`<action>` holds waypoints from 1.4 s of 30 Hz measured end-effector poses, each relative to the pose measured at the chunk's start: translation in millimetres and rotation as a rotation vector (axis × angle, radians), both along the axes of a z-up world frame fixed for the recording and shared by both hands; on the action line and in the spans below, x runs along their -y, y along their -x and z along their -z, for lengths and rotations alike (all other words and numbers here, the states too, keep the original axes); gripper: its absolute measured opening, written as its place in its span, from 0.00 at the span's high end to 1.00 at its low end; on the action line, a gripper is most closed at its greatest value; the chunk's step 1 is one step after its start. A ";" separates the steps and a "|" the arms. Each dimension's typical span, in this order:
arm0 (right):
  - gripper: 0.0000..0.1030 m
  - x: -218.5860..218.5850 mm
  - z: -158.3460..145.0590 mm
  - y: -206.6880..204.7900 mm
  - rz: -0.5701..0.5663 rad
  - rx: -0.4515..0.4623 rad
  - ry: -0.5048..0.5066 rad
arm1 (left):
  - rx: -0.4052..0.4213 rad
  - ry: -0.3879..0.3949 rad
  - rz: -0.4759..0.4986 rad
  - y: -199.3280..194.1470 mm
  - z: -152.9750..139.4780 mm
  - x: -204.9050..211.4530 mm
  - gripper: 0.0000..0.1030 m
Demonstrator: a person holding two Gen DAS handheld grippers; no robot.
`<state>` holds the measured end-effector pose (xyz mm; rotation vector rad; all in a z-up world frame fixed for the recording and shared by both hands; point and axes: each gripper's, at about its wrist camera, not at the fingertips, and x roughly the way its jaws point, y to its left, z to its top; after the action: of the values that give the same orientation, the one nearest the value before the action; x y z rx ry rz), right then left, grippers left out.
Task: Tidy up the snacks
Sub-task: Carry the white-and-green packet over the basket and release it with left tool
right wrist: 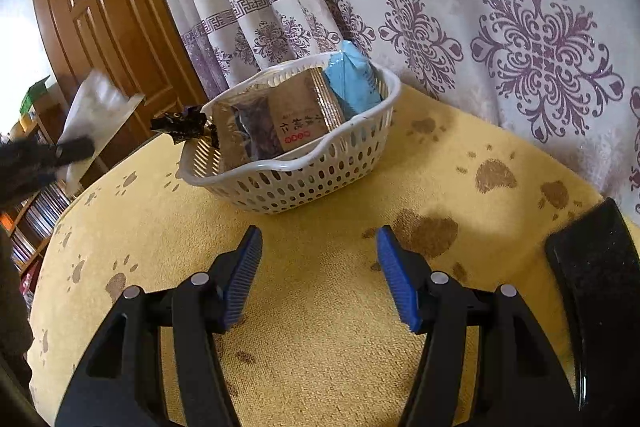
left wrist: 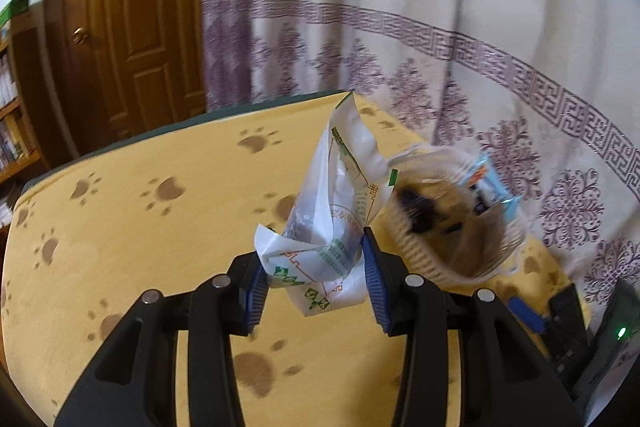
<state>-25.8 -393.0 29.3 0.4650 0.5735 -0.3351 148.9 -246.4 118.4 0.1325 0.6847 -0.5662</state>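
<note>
Down at the near edge of the right wrist view, the right gripper (right wrist: 319, 277) hangs over the yellow cloth printed with brown paw marks (right wrist: 320, 367), its blue ribbed pads (right wrist: 243, 279) standing well apart with only bare cloth between them, nothing held. Just beyond those fingertips sits the white perforated plastic basket (right wrist: 304, 183), and here it is sharp: a brown snack packet with dark print (right wrist: 296, 119) lies tilted inside, a light blue packet (right wrist: 354, 83) stands at the basket's far right end, and a small dark crinkled wrapper (right wrist: 182, 125) pokes over its left rim. A black flat object (right wrist: 596, 267) lies on the cloth to the right of the basket, cut off by the frame edge. Over to the left wrist view now, and the left gripper (left wrist: 316, 279) has its jaws closed down on a crumpled white snack bag with green and orange print (left wrist: 336, 219), pinched at the bag's lower end, the rest rising up from the pads. The bag is above the cloth, just left of the basket (left wrist: 424, 259), which here is only a motion-smeared blur. In the right view that same bag (right wrist: 96, 115) appears as a pale smear well left of the basket and higher than its rim. Behind the basket hangs a white curtain with purple patterns (right wrist: 480, 27), and left of it a brown panelled wooden door (left wrist: 128, 27).
</note>
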 end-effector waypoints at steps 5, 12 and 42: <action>0.40 0.4 0.0 0.9 0.004 0.009 -0.005 | 0.025 0.002 0.063 0.5 -12.1 40.1 0.58; 0.40 0.0 -0.4 7.3 0.012 0.024 -0.010 | 0.012 -0.014 0.131 -1.7 -8.7 87.4 0.58; 0.34 5.0 2.3 3.2 0.013 0.011 -0.023 | -0.087 -0.038 0.230 -17.6 29.1 143.9 0.57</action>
<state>-29.0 -398.0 27.0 0.4925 0.5643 -0.3387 166.4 -390.4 89.3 0.2249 0.7700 -0.7836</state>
